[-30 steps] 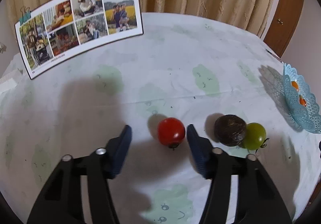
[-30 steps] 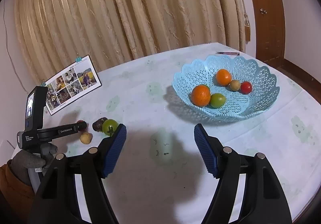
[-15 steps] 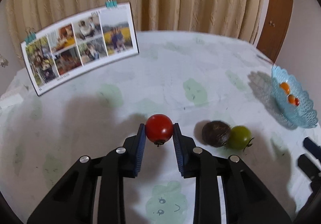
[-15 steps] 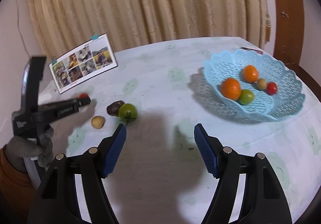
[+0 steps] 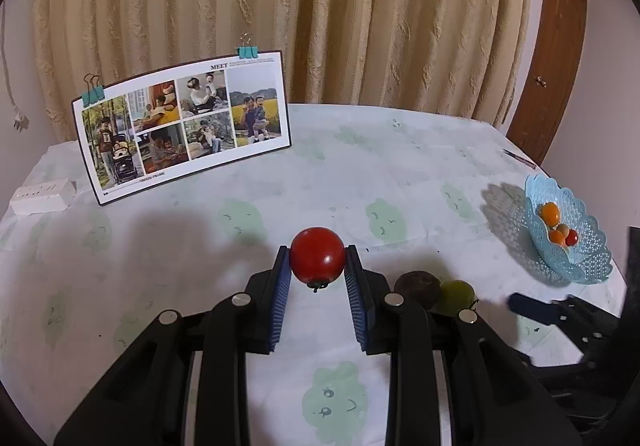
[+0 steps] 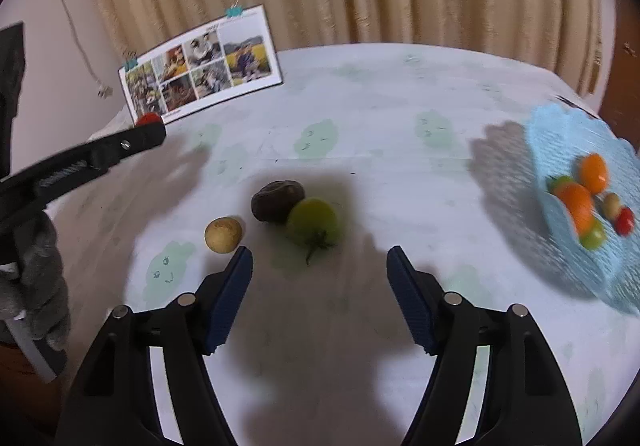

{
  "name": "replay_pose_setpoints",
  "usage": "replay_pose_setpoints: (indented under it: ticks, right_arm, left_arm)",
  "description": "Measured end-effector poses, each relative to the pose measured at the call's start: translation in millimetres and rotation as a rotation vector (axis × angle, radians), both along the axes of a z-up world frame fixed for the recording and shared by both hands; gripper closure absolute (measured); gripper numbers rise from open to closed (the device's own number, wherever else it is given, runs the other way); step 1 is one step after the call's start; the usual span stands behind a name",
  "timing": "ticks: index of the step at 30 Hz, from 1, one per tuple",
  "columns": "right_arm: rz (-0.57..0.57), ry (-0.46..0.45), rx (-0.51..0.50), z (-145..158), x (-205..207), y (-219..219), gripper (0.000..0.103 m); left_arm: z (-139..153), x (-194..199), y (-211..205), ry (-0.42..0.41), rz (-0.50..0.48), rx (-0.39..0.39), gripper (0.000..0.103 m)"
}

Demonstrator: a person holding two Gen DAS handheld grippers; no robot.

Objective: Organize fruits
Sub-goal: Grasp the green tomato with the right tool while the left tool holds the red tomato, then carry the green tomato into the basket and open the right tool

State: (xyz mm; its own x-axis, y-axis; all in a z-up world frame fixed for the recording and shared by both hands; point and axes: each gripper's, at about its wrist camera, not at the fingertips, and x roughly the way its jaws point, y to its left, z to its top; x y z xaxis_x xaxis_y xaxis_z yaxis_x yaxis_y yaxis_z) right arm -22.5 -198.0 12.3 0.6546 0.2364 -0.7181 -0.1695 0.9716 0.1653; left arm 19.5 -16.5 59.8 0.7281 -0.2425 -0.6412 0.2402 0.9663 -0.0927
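We see a round desk (image 5: 400, 150) covered with a pale cloth with green cloud figures. Behind it hangs a beige curtain (image 5: 320, 6), and a photo board (image 5: 184, 126) stands upright at the far left side of the desk, held by two teal clips. A white power strip (image 5: 42, 196) lies just beside the board.

At the right edge of the desk sits a light blue basket (image 6: 560, 166). Inside it we count two oranges, a green fruit, a small brownish one and a small red one.

Our left gripper (image 5: 318, 274) is clamped on a red tomato (image 5: 317, 255), which is pressed between the two blue pads and is lifted above the cloth. In the right wrist view a grey glove holds this tool.

Our right gripper (image 6: 319, 266) hovers with its jaws apart; they have just been closing a little, and nothing is between them. Just in front of it lie three fruits on the desk: a green tomato (image 6: 313, 221), a dark brown fruit (image 6: 277, 200) touching it, and a small tan fruit (image 6: 223, 234) near the left finger (image 6: 232, 294).
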Motion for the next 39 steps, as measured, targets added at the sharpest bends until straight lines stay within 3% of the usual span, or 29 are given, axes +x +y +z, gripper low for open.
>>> replay_pose_setpoints:
  ticks: [9,11,15,29,39]
  right_arm:
    - [0.026,0.034,-0.018,-11.2,29.8,10.7,0.048]
    - [0.036,0.045,-0.015,-14.6,34.5,13.8,0.057]
    - [0.029,0.042,-0.029,-18.3,36.2,15.0,0.067]
    - [-0.074,-0.066,0.005,12.8,3.3,-15.2,0.067]
    - [-0.278,-0.161,0.018,43.7,-28.9,-79.1,0.067]
  left_arm:
    - [1.3,-0.3,4.2,0.001,0.016,-0.014,0.075]
    - [1.3,-0.1,4.2,0.002,0.018,-0.015,0.075]
    - [-0.1,1.8,5.8,0.008,0.026,-0.017,0.075]
    - [-4.6,2.8,3.1,0.019,0.019,-0.014,0.075]
    - [-5.0,-0.1,-1.6,0.018,0.002,-0.012,0.075]
